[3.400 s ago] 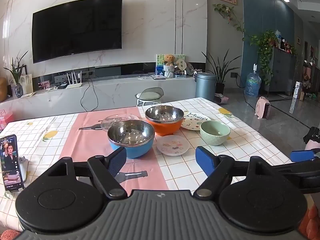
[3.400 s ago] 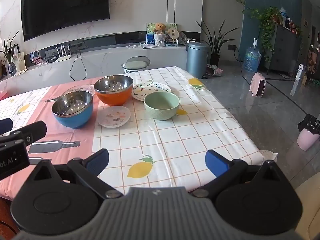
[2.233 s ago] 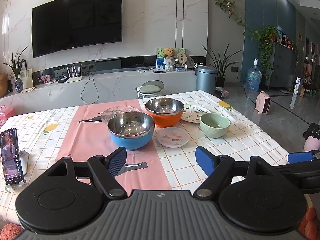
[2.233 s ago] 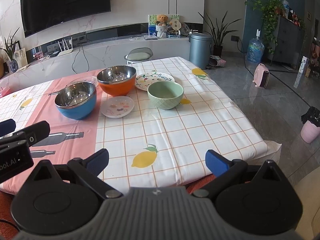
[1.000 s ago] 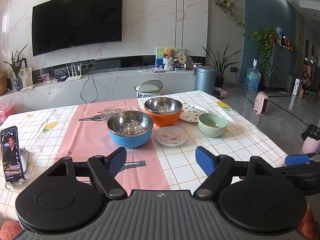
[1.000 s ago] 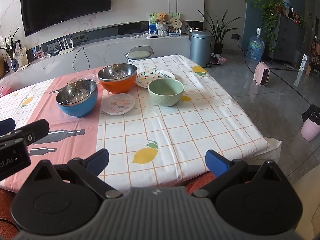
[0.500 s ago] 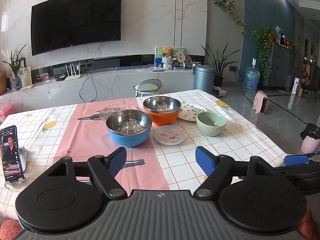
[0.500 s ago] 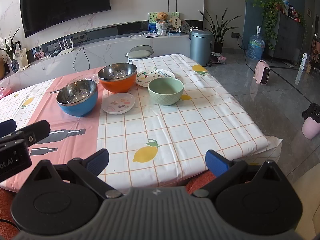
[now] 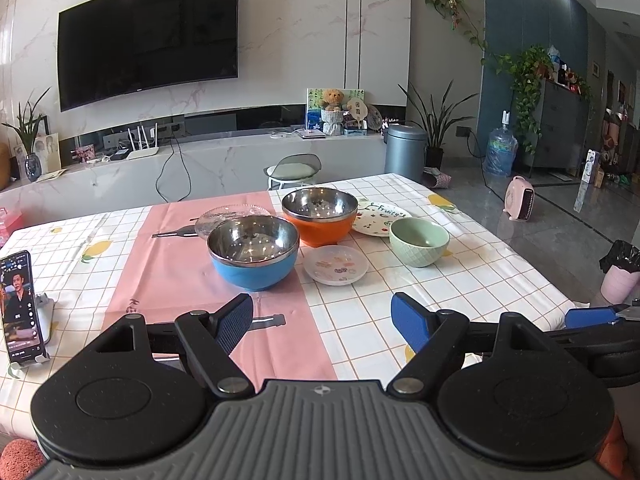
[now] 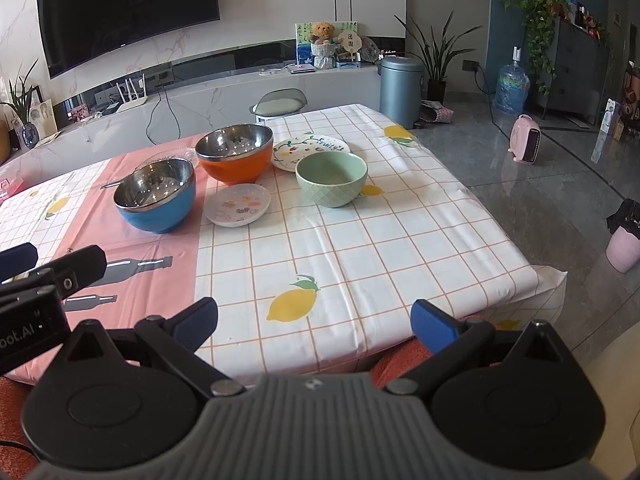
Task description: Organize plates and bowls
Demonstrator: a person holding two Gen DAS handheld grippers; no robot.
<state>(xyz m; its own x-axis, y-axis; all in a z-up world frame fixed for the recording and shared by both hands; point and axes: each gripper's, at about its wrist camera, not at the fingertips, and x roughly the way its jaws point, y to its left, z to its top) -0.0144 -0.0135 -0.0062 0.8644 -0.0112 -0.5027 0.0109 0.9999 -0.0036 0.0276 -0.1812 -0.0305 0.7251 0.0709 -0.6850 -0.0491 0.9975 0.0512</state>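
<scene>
The left claw [image 9: 322, 320] is spread wide with nothing between its blue pads, held over the near part of the bench [image 9: 480, 280], which wears a checked cloth with lemons and a pink centre strip. The right claw [image 10: 316, 324] is likewise spread wide and holds nothing, poised at the near edge of the bench, well short of the dishes. All the dishes sit in 1 cluster toward the far middle of the bench. The blue bowl [image 9: 253, 252] with a steel lining stands on the pink strip, nearest the left claw. Just behind it to the right is the orange bowl [image 9: 319, 216], also steel-lined, and behind the blue bowl lies a clear glass plate [image 9: 230, 216]. A small patterned plate [image 9: 335, 265] lies flat just right of the blue bowl and in front of the orange one. A white plate with fruit drawings [image 9: 380, 220] lies beside the orange bowl, and the green bowl [image 9: 419, 241] stands upright just in front of it. A phone [image 9: 18, 306] on a stand shows at the left edge.
</scene>
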